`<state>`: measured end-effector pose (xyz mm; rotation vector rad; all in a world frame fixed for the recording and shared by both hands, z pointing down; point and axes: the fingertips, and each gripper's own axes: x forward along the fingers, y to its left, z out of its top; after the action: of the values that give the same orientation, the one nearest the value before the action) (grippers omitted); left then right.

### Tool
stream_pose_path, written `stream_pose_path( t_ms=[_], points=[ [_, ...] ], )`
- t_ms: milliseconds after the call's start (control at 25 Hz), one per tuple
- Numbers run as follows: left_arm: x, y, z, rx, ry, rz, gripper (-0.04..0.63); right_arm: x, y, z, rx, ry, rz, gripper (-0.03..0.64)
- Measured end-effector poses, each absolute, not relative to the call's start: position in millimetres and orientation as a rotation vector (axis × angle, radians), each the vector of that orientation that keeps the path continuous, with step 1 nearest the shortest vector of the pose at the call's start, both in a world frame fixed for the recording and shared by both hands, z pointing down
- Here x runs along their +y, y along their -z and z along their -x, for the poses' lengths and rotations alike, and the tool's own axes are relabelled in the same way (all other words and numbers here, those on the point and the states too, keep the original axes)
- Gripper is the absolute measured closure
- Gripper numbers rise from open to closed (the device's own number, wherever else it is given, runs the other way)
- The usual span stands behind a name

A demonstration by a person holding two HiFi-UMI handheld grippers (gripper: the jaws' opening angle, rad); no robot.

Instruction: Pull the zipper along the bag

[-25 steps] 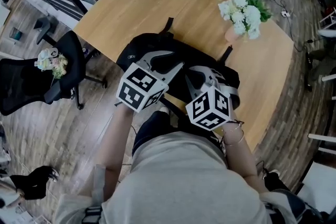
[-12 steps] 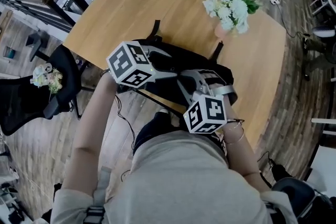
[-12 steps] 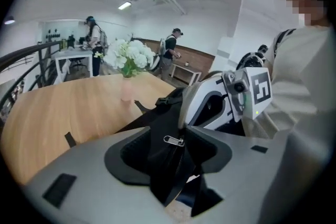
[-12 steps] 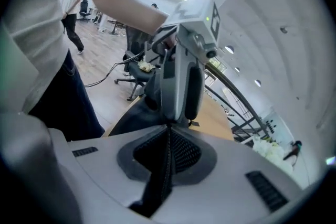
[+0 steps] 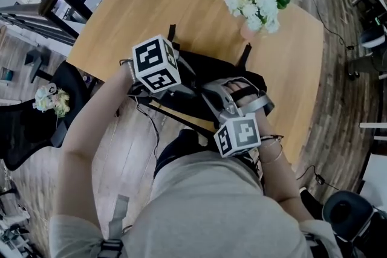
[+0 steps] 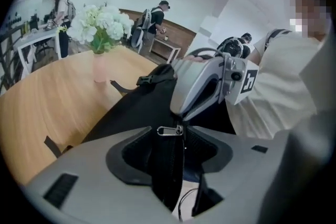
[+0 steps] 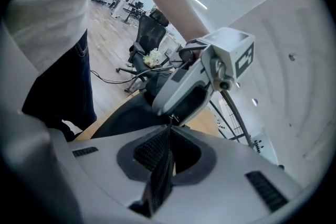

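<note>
A black bag [image 5: 208,69] lies on the wooden table [image 5: 151,3] near its front edge. Both grippers meet nose to nose over it. In the left gripper view my left gripper [image 6: 174,138] stands open, its jaws having just been opening. A fold of the bag with the zipper line runs between them, and the pads do not press on it. The silver zipper pull [image 6: 169,130] lies at the jaw tips, just below the tip of the right gripper [image 6: 205,86]. My right gripper [image 7: 169,131] is shut on a strip of the bag's fabric beside the zipper, facing the left gripper [image 7: 184,86].
A pink vase of white flowers [image 5: 254,0] stands on the table beyond the bag. A black office chair [image 5: 30,130] with a small bouquet [image 5: 51,99] is on the floor at left. A bag strap [image 6: 52,145] trails on the tabletop. People stand far across the room.
The left gripper has turned and swung, and its cube now sits further up the picture over the bag's left end. The right gripper has kept its place on the bag.
</note>
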<state>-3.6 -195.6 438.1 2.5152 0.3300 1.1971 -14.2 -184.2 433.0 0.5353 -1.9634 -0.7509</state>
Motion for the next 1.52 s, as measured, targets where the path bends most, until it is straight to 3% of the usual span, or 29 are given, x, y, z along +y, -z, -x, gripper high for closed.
stream_pose_path(
  t_ms=[120, 320, 880, 1120, 1520],
  points=[
    [-189.5, -443.9, 6.5, 0.372, -1.216, -2.502, 0.383, -183.0, -434.3, 14.9, -1.965, 0.745, -0.537, 0.584],
    [-192.3, -427.7, 6.2, 0.308, -1.098, -2.525, 0.460, -180.0, -436.2, 14.2, -1.976, 0.724, -0.537, 0.585],
    [-187.6, -422.6, 17.0, 0.084, -1.011, -2.530, 0.463, -172.4, -444.1, 18.1, -1.938, 0.790, -0.477, 0.584],
    [-188.9, -421.4, 21.2, -0.029, -0.974, -2.534, 0.530, -169.8, -447.1, 17.7, -1.935, 0.798, -0.458, 0.584],
    [-196.0, -402.7, 28.7, -0.493, -0.778, -2.684, 0.574, -179.9, -439.3, 15.4, -2.021, 0.639, -0.600, 0.586]
  ],
)
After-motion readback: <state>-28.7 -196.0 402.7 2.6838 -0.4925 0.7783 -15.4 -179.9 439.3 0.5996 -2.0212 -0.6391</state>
